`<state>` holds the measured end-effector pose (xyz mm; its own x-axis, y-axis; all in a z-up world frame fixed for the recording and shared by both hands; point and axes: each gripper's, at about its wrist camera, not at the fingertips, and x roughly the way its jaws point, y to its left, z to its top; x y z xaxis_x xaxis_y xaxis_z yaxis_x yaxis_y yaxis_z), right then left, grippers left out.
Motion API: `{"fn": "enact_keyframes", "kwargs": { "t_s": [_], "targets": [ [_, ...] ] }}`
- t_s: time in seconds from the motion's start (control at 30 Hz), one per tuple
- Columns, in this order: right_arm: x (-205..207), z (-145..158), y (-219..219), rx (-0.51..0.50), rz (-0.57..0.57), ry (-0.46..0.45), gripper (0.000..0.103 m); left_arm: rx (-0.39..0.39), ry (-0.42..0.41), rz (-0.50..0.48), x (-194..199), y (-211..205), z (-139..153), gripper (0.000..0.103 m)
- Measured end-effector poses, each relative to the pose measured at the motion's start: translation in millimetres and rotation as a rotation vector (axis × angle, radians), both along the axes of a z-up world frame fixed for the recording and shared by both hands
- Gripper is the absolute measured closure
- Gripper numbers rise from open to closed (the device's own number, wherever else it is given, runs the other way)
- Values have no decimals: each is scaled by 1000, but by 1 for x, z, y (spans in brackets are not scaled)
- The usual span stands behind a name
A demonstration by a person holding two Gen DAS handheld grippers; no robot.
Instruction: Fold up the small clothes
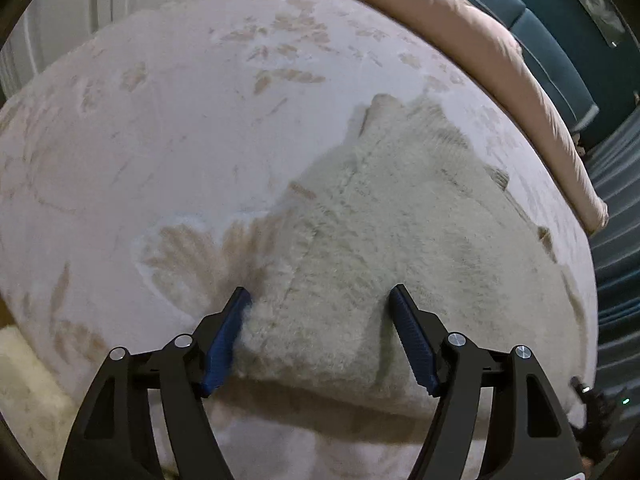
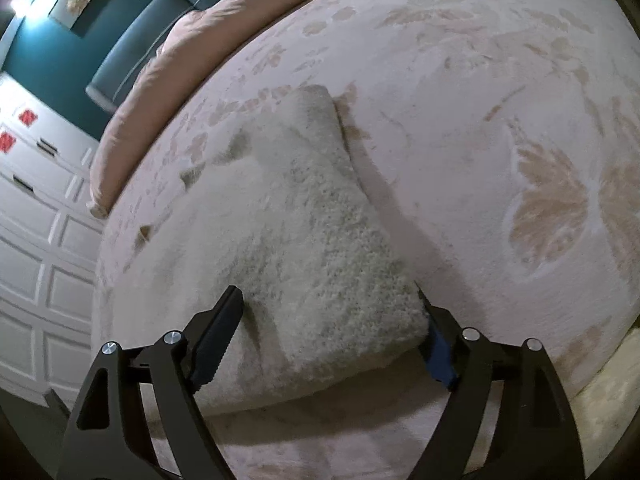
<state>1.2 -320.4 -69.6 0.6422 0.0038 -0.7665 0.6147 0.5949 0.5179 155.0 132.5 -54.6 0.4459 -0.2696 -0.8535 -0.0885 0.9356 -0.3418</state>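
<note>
A fluffy cream garment [image 1: 372, 240] lies on the bed [image 1: 168, 120]. The bed has a pale pink cover with leaf shapes on it. The garment looks folded over, with a thick soft edge at the side of the bed nearest the cameras.

The left gripper [image 1: 320, 340] sits right at that near edge. Its two blue pads [image 1: 222, 348] stand wide apart. The fluffy edge of the garment is between them. One pad touches the fluff on one side, but the other pad stands a little off it, so the garment is not pinched.

The right gripper [image 2: 332, 340] sits at the near edge of the garment too. Its fingers are also spread wide, with a corner of the garment [image 2: 312, 240] between them. The fluff brushes one finger, but nothing squeezes it.

Beyond the garment, at the far side of the bed, lies a rolled peach blanket [image 1: 500, 64]. Behind that is a dark teal headboard [image 2: 132, 40]. White cupboard doors [image 2: 36, 216] stand beside the bed.
</note>
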Motion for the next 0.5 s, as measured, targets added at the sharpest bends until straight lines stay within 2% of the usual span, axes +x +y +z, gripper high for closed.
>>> {"fn": "enact_keyframes", "kwargs": {
  "t_s": [0.03,0.07,0.1,0.13,0.2,0.33,0.4,0.5],
  "targets": [
    [1,0,0,18,-4,-10,41,6,-4,-9,-1,-3,2,32],
    [1,0,-3,76,-2,-43,65,-1,-1,-22,1,-6,4,40],
    [1,1,-5,117,-1,-66,77,-42,1,-39,2,-7,6,69],
    [1,5,-6,140,-1,-82,79,-72,9,-54,4,-7,7,79],
    [-4,24,-5,103,17,-98,82,-107,17,-71,1,-4,17,87],
    [-32,54,7,28,105,-69,84,-131,-16,-119,-26,10,47,90],
    [-54,57,16,-13,142,-11,84,-123,10,-145,-50,18,52,90],
    [-95,44,28,-33,174,110,83,-106,81,-171,-94,31,43,90]
  ]
}}
